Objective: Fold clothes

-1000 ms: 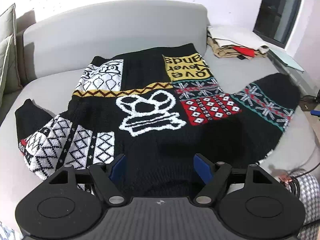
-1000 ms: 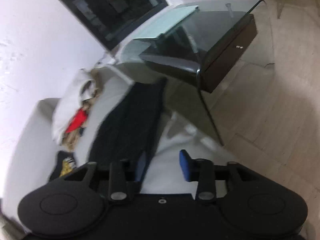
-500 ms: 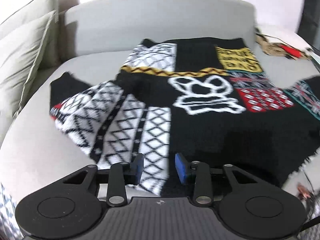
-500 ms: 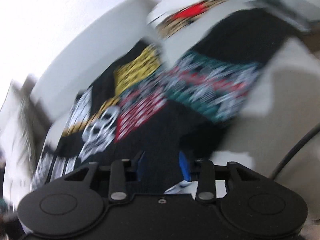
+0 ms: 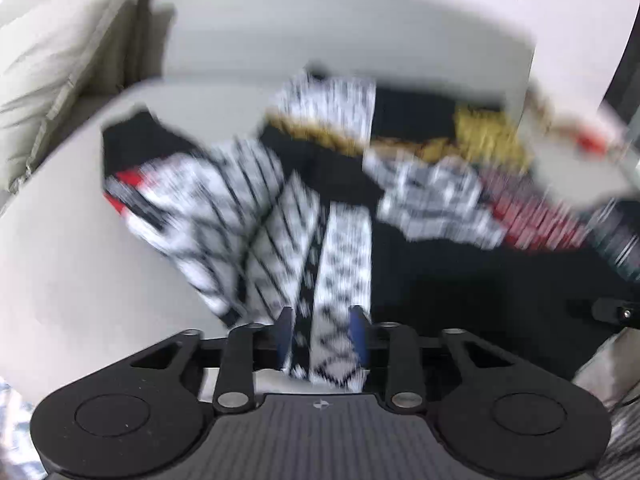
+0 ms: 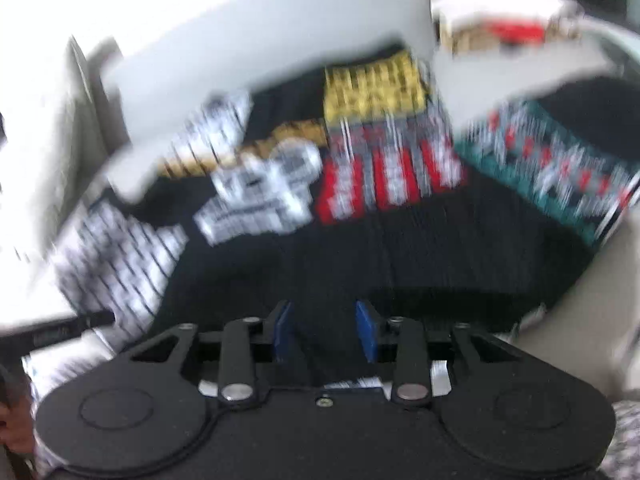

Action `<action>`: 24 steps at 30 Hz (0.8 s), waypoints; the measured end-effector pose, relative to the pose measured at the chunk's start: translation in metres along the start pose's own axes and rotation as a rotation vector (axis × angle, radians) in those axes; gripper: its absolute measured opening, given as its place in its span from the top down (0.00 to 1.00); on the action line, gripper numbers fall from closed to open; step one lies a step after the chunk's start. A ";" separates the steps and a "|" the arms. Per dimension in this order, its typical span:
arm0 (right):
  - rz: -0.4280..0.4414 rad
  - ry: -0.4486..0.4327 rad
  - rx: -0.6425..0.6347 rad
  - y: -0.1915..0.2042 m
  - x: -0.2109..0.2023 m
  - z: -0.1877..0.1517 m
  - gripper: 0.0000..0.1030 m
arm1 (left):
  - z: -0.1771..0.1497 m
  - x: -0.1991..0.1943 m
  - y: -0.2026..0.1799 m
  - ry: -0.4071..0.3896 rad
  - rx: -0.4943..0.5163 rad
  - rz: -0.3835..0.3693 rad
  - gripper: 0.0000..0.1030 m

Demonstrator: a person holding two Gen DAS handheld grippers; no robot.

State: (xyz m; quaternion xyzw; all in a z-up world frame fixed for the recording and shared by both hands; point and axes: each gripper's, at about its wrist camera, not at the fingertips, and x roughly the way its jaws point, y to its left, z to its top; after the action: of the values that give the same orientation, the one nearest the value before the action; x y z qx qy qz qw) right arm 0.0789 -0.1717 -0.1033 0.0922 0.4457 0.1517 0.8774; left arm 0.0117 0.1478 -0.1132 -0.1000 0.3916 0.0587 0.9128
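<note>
Overhead, patterned sweater (image 5: 344,216) across grey sofa (image 5: 340,36)

Each gripper, the left gripper (image 5: 320,338) and the right gripper (image 6: 325,330), is matte black with blue finger pads, silver pivot screws and two round discs.

This place is a home, most likely a living room. A wide light grey sofa (image 5: 340,48) with a rounded backrest fills both views, and soft pale cushions (image 5: 68,44) lean at its left end. A patterned knitted sweater (image 6: 360,220) lies spread on the seat, and a small heap of other clothes (image 6: 504,36) rests further back. Behind the sofa stands a plain white wall (image 6: 160,4).
</note>
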 end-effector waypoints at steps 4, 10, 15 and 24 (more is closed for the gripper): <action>0.073 -0.130 0.052 0.010 -0.042 0.020 0.44 | 0.011 -0.039 0.052 -0.149 -0.106 0.030 0.48; 0.153 -0.009 0.054 0.055 -0.015 0.051 0.37 | 0.039 -0.026 0.129 -0.155 -0.273 0.083 0.48; 0.178 0.149 -0.087 0.134 0.040 0.058 0.57 | 0.054 0.012 0.182 -0.076 -0.456 0.022 0.46; 0.154 0.149 -0.145 0.193 0.078 0.064 0.56 | 0.059 0.111 0.265 0.033 -0.797 -0.171 0.49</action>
State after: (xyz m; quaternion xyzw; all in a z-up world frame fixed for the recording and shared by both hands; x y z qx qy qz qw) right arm 0.1388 0.0345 -0.0678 0.0506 0.4893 0.2568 0.8319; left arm 0.0805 0.4221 -0.1906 -0.4790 0.3431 0.1283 0.7977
